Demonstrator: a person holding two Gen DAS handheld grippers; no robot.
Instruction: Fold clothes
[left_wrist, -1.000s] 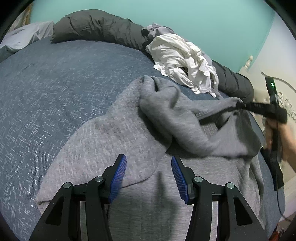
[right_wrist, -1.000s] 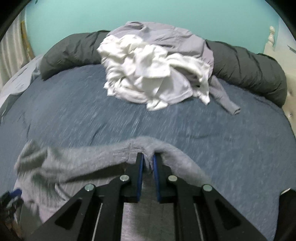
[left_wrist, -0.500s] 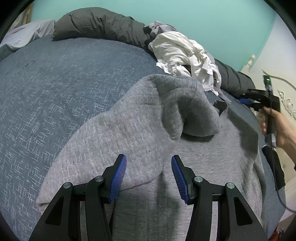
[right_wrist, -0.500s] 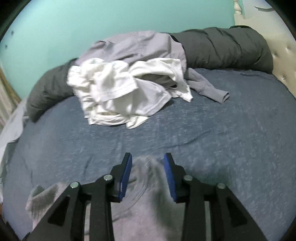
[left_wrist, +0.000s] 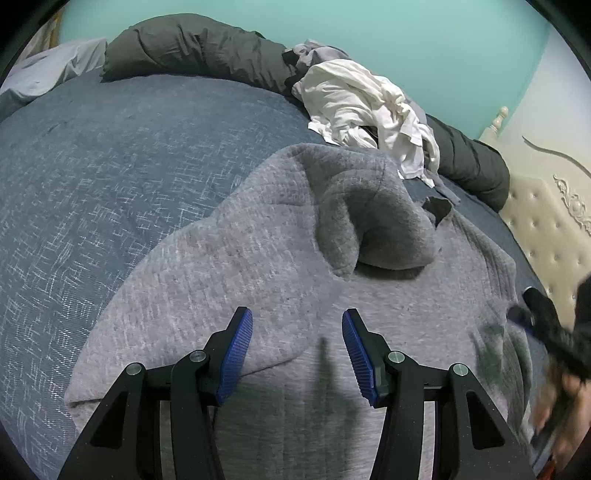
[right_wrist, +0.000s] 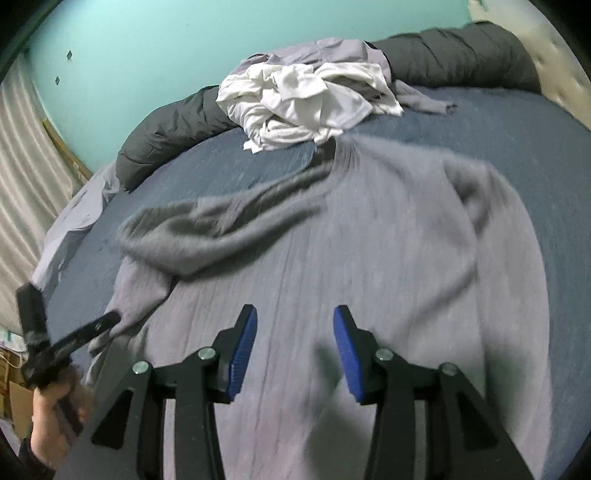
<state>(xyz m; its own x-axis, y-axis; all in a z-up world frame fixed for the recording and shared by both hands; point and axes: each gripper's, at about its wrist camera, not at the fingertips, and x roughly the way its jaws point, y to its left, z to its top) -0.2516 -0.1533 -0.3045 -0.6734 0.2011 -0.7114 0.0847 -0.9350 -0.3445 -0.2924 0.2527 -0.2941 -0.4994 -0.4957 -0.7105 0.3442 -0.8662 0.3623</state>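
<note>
Large grey knitted sweater (left_wrist: 258, 266) lies spread over the blue-grey woven bedspread (left_wrist: 92, 177) of the bed, occupying the near half of it in both wrist views. One darker, fleecy-looking flap of the sweater (left_wrist: 369, 221) is folded back on top of the body, forming a rumpled hump toward the far edge; in the right wrist view a sleeve-like band of the same grey fabric (right_wrist: 221, 225) runs across the upper left of the garment, blurred. Left claw (left_wrist: 297, 350) hangs just above the sweater's near portion, blue ribbed pads set wide apart, nothing between them. Right claw (right_wrist: 294, 352) likewise sits over the sweater body with its jaws wide and empty. The left wrist view catches the right claw's black frame at the right edge, motion-blurred, with a hand (left_wrist: 557, 402) behind it; the right wrist view catches the left tool's black frame and a hand (right_wrist: 55, 413) at lower left. Beyond the sweater, a heap of white and pale grey crumpled clothes (right_wrist: 306, 99) rests against a long dark grey rolled duvet (left_wrist: 192, 51) along the turquoise wall (right_wrist: 147, 48). Cream tufted headboard (left_wrist: 543, 229) at the right side.
</note>
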